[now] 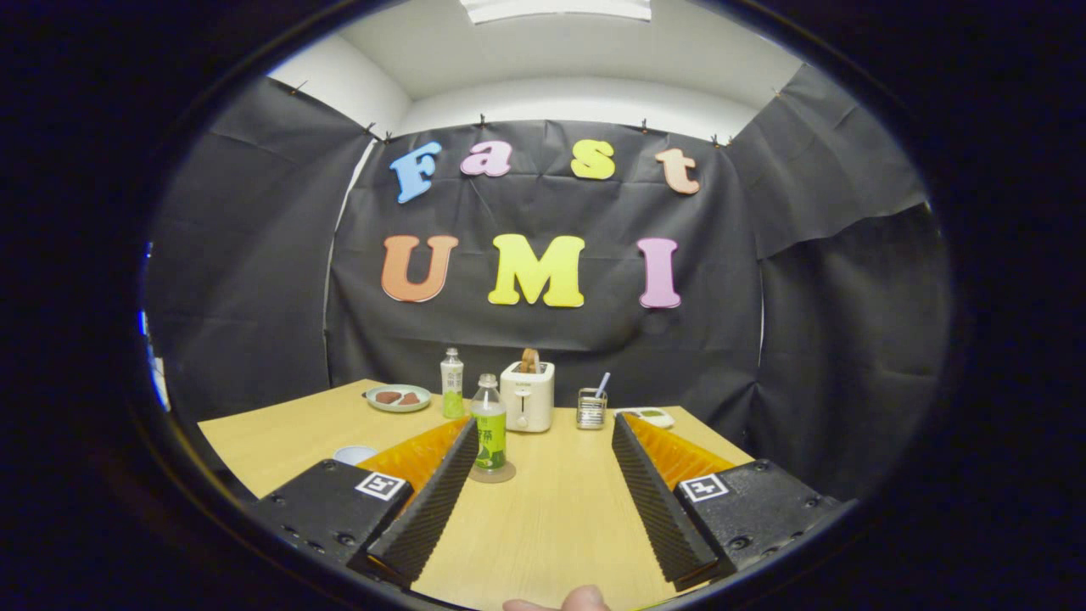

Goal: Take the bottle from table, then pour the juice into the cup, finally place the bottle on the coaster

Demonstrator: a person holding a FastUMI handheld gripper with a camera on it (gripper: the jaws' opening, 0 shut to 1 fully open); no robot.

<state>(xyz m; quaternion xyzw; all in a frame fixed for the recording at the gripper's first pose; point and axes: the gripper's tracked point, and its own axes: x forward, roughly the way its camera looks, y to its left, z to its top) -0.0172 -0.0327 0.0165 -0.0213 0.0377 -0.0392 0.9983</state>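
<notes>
The bottle (pixel 489 424) with the green label stands upright on a round coaster (pixel 492 473) on the desk (pixel 551 518), just ahead of the left finger's tip and apart from it. The gripper (pixel 543 441) hangs with its jaws released and wide apart, grasping nothing. A white cup (pixel 354 454) sits partly hidden behind the left finger. Beyond the bottle stand a second bottle (pixel 452 383), a plate (pixel 399 398) with brown pieces, a white toaster (pixel 528 395) with bread in it, and a small holder (pixel 591 407). A fingertip (pixel 577 601) shows between the fingers' bases.
</notes>
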